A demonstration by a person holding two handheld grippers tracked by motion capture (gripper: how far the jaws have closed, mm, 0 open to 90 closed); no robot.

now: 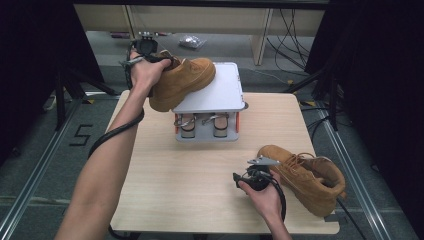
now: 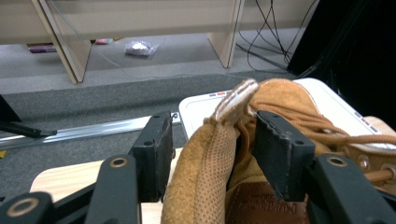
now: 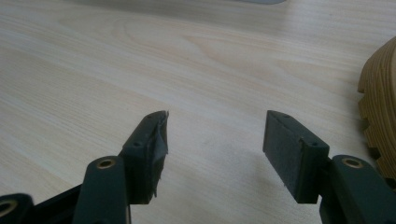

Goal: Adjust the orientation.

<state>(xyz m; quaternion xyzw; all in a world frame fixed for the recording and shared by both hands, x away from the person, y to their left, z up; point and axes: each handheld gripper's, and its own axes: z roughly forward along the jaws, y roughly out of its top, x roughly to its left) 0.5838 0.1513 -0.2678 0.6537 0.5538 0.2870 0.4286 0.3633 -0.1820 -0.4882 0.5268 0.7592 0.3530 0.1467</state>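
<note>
At far left, the left gripper (image 1: 150, 56) has its jaws wide around the collar of a boot (image 1: 182, 80) resting on the rack (image 1: 222, 95). Near right, the right gripper (image 1: 257, 172) is open and empty; the second boot (image 1: 305, 177) lies just right of it on the worktop (image 1: 200, 170).

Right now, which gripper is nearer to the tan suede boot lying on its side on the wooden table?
Right. The right gripper sits just beside that tan suede boot, jaws open; the left gripper is across the table at the other boot.
</note>
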